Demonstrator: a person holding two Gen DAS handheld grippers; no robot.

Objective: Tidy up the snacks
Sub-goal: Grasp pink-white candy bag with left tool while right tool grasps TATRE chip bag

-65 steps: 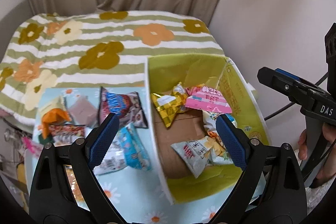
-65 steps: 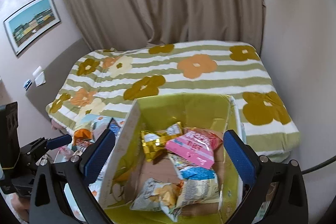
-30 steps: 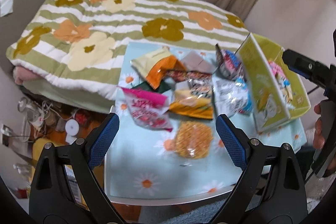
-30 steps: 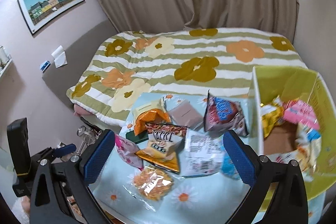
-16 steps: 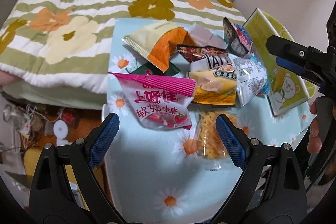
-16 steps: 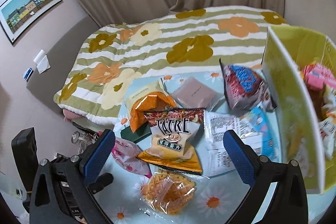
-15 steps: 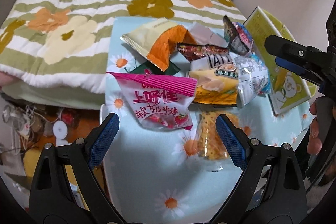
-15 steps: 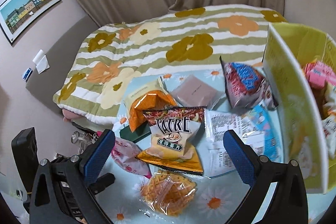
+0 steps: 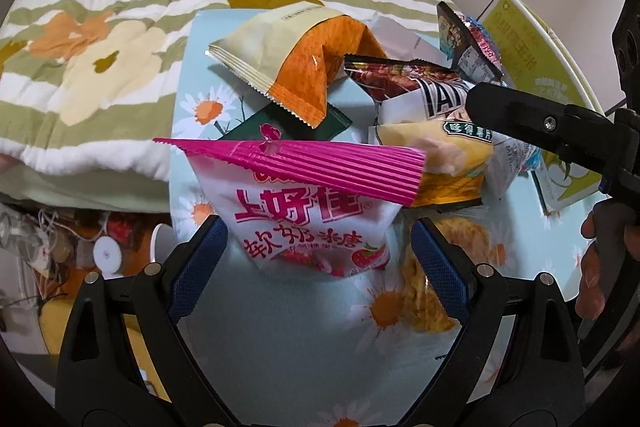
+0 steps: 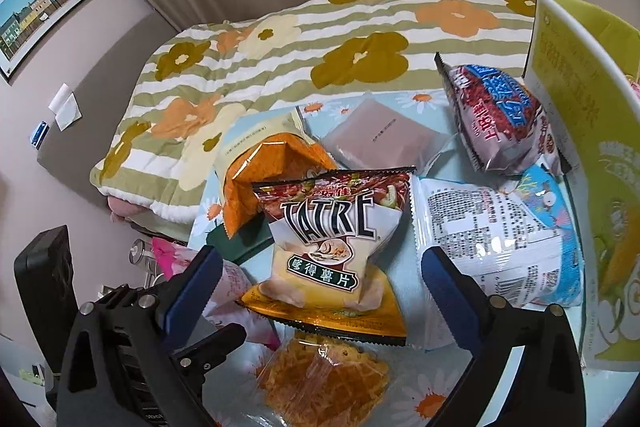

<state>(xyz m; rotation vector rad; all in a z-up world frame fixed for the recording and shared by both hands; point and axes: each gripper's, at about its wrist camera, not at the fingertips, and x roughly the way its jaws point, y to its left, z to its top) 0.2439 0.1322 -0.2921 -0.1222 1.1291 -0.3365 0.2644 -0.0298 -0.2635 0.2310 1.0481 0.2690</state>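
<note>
Snack bags lie in a heap on a light blue daisy-print table. My left gripper is open, its jaws on either side of the lower part of a pink-and-white candy bag. My right gripper is open, with a TATRE chips bag between its jaws. A clear pack of orange waffle crisps lies just below it. An orange-and-cream bag, a white-and-blue bag and a red-and-blue bag lie around. The yellow-green box stands at the right.
A bed with a green-striped flower quilt lies behind the table. A brown flat pouch and a dark green packet lie among the bags. Cables and clutter sit on the floor left of the table.
Both grippers have swung from over the box to the snack heap and moved in closer. The pink bag now sits between the left jaws, the TATRE bag between the right jaws.
</note>
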